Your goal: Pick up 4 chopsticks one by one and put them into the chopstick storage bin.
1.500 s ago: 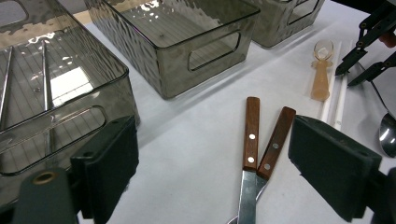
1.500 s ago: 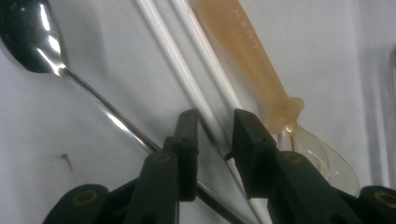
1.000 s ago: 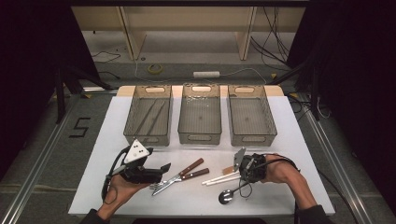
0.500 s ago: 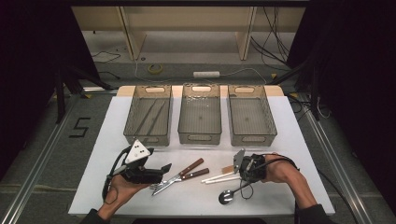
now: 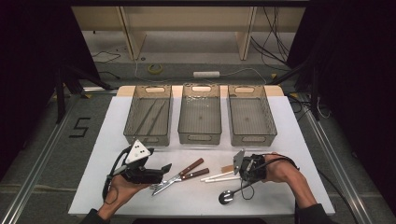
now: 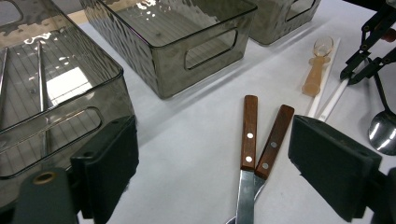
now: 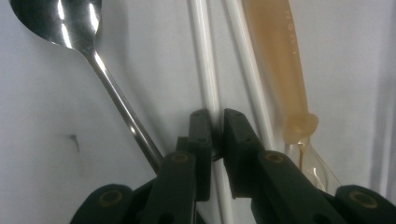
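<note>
Your right tool [image 7: 213, 135] has just been closing, now nipping one thin white plastic chopstick [image 7: 207, 70]; square the pinch, lift straight, avoid the steel spoon [image 7: 70, 28] at 10 o'clock. Left tool [image 6: 212, 163] gapes wide, empty.

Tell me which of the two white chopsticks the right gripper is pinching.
The left white chopstick, nearest the metal spoon, sits between the right gripper jaws, which have just been closing. The other chopstick lies free beside the amber spoon.

right claw [image 7: 212, 135] closing, on white chopstick [image 7: 205, 70]
</note>
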{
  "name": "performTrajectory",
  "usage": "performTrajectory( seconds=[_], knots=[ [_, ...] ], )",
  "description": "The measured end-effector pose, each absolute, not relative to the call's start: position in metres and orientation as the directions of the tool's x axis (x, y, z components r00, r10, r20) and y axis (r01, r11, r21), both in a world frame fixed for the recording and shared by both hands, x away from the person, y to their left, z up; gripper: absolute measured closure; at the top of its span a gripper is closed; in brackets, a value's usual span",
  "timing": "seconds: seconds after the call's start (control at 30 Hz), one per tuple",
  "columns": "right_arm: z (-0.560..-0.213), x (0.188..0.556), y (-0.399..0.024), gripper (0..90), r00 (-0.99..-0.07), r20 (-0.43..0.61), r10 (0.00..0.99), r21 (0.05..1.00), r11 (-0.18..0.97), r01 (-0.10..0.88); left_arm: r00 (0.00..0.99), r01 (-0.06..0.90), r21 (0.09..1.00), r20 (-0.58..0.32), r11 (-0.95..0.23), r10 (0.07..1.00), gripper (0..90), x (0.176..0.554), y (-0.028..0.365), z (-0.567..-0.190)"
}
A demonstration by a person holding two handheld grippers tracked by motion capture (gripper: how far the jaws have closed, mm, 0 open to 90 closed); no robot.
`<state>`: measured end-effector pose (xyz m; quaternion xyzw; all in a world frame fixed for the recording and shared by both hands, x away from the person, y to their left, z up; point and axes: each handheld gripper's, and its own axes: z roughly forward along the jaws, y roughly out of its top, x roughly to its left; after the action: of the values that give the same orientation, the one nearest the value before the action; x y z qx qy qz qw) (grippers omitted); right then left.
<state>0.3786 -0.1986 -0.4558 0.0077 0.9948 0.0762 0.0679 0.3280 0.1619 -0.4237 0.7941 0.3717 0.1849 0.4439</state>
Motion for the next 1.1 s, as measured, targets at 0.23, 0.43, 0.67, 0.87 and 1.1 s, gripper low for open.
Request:
performTrajectory(
  seconds=[0.23,0.43,0.67,0.87,1.1],
  knots=[
    [-0.4565,0.3787,-0.1991,84.0,-0.99,-0.14,0.013,0.165,0.986,-0.01,0.656,0.426,0.842,-0.034,-0.332,0.754,15.6,0.3279,0.1617,-0.4237],
    [-0.4558,0.3778,-0.1995,85.0,-0.991,-0.136,0.002,0.154,0.988,-0.019,0.658,0.426,0.841,-0.034,-0.333,0.753,15.6,0.3278,0.1611,-0.4239],
    [-0.4561,0.3767,-0.1997,85.5,-0.989,-0.144,-0.018,0.155,0.987,-0.04,0.656,0.423,0.843,-0.033,-0.332,0.754,15.6,0.3277,0.1606,-0.424],
    [-0.4561,0.3763,-0.2001,85.7,-0.987,-0.157,-0.028,0.163,0.985,-0.054,0.656,0.425,0.842,-0.034,-0.333,0.754,15.6,0.3278,0.1607,-0.424],
    [-0.4528,0.3751,-0.2002,85.9,-0.987,-0.161,-0.029,0.162,0.985,-0.055,0.66,0.425,0.841,-0.034,-0.336,0.751,15.6,0.3277,0.16,-0.4244]
  ],
)
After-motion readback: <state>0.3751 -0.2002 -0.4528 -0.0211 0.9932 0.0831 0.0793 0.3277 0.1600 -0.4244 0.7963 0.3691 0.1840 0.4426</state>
